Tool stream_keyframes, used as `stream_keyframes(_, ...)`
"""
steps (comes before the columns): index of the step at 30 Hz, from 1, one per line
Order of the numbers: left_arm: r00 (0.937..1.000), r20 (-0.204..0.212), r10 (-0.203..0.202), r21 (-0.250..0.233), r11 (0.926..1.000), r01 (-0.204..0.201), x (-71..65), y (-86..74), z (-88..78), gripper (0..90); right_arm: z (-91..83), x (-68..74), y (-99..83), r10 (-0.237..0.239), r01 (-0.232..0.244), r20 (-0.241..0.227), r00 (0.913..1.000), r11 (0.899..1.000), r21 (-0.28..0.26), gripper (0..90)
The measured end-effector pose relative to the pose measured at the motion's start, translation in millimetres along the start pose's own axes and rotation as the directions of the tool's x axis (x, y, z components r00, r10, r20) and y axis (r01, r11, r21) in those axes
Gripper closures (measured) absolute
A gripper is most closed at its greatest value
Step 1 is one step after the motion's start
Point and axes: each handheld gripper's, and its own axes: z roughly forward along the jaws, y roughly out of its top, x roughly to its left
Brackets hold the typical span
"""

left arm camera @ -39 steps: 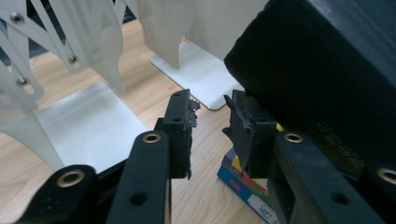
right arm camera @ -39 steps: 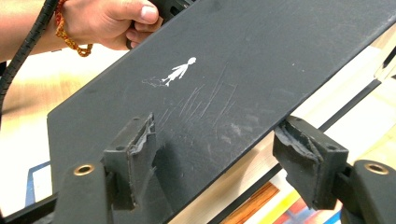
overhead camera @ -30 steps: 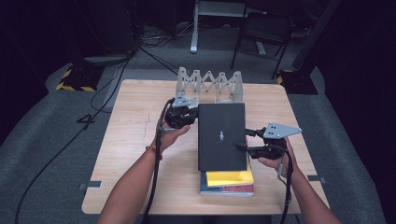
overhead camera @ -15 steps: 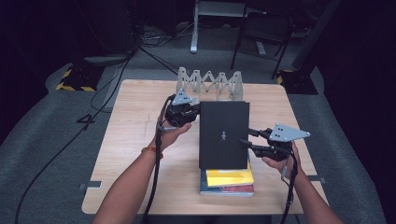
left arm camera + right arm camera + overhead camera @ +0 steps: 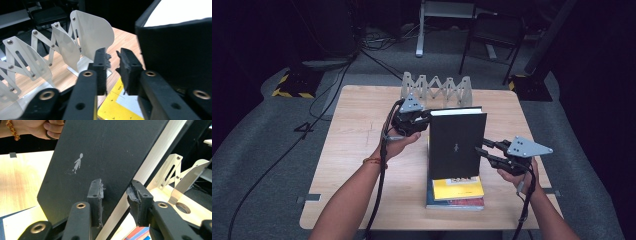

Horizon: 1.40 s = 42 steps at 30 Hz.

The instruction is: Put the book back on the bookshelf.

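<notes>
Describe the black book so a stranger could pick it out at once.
Start at the light wooden table and find the white metal accordion rack at its far edge. Just in front stands the black hardcover book, upright over a flat stack topped by a yellow book. It alone is standing, with a tiny pale figure on its cover.

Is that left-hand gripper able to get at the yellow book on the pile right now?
Probably not straight away. The black book stands upright on the yellow book, covering most of it, and the left gripper sits up at the black book's top corner, jaws empty.
</notes>
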Motion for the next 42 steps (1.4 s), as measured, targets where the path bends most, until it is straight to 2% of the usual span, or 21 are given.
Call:
stream_keyframes(4,1.0000,-0.002,0.003,-0.027,0.9996,-0.003,-6.1,-2.2,-7.3,60.7,-6.4,3.3,-2.7,-0.003,0.003,-0.018,0.9998,1.000,-0.011,69.2)
stream_keyframes(6,0.9998,0.001,0.018,-0.034,0.9993,-0.018,-10.0,-3.8,-10.1,58.6,-11.0,7.1,-3.8,-0.017,0.017,-0.019,0.9997,1.000,-0.017,70.6)
stream_keyframes(9,0.9994,0.007,0.033,-0.031,0.9990,-0.033,-16.3,-9.0,-12.9,51.5,-16.7,12.3,-5.4,-0.027,0.027,-0.022,0.9994,0.999,-0.021,72.7)
stream_keyframes(11,0.9983,-0.011,0.058,-0.021,0.9981,-0.058,-22.1,-12.7,-14.1,49.2,-20.0,14.9,-6.6,-0.028,0.028,-0.021,0.9994,0.999,-0.023,74.1)
stream_keyframes(13,0.9987,0.008,0.050,-0.023,0.9985,-0.050,-25.3,-17.0,-15.3,46.7,-23.2,17.3,-7.4,-0.027,0.027,-0.026,0.9993,0.999,-0.020,75.3)
stream_keyframes(19,0.9974,-0.025,0.067,0.021,0.9975,-0.067,-31.2,-32.0,-15.3,43.2,-24.0,19.1,-6.9,-0.018,0.018,-0.022,0.9996,1.000,-0.018,76.0)
stream_keyframes(22,0.9982,-0.009,0.059,0.029,0.9979,-0.058,-31.6,-41.2,-16.7,41.8,-24.5,19.3,-7.3,-0.018,0.017,-0.025,0.9995,1.000,-0.022,76.4)
stream_keyframes(25,0.9978,-0.014,0.066,0.060,0.9961,-0.065,-31.8,-51.4,-16.5,39.9,-25.6,18.8,-8.3,-0.020,0.019,-0.039,0.9991,0.999,-0.028,76.9)
stream_keyframes(27,0.9984,0.004,0.057,0.078,0.9953,-0.057,-31.1,-60.4,-17.0,38.9,-26.3,18.4,-9.3,-0.012,0.011,-0.045,0.9989,0.999,-0.032,77.3)
stream_keyframes(30,0.9975,-0.030,0.064,0.118,0.9912,-0.060,-34.5,-74.6,-16.4,39.8,-26.8,18.2,-9.4,-0.007,0.005,-0.050,0.9987,0.999,-0.031,77.8)
stream_keyframes(35,0.9978,0.029,0.060,0.181,0.9814,-0.065,-37.9,-98.0,-13.3,38.3,-27.5,17.3,-10.2,-0.009,0.007,-0.060,0.9982,0.999,-0.036,78.6)
stream_keyframes(39,0.9957,0.053,0.077,0.230,0.9693,-0.087,-42.2,-114.9,-11.5,36.8,-28.5,16.7,-11.0,-0.011,0.009,-0.060,0.9981,0.999,-0.037,80.4)
stream_keyframes(40,0.9953,0.070,0.067,0.229,0.9700,-0.082,-42.9,-119.3,-11.2,36.7,-28.5,16.5,-11.3,-0.010,0.008,-0.062,0.9980,0.999,-0.038,80.4)
stream_keyframes(41,0.9933,0.104,0.051,0.234,0.9695,-0.074,-43.9,-123.0,-9.9,36.7,-28.3,15.8,-11.6,-0.010,0.007,-0.068,0.9977,0.999,-0.043,80.5)
stream_keyframes(42,0.9915,0.110,0.069,0.244,0.9653,-0.094,-46.1,-125.3,-8.5,38.1,-28.7,15.3,-11.9,-0.008,0.004,-0.074,0.9972,0.999,-0.043,80.6)
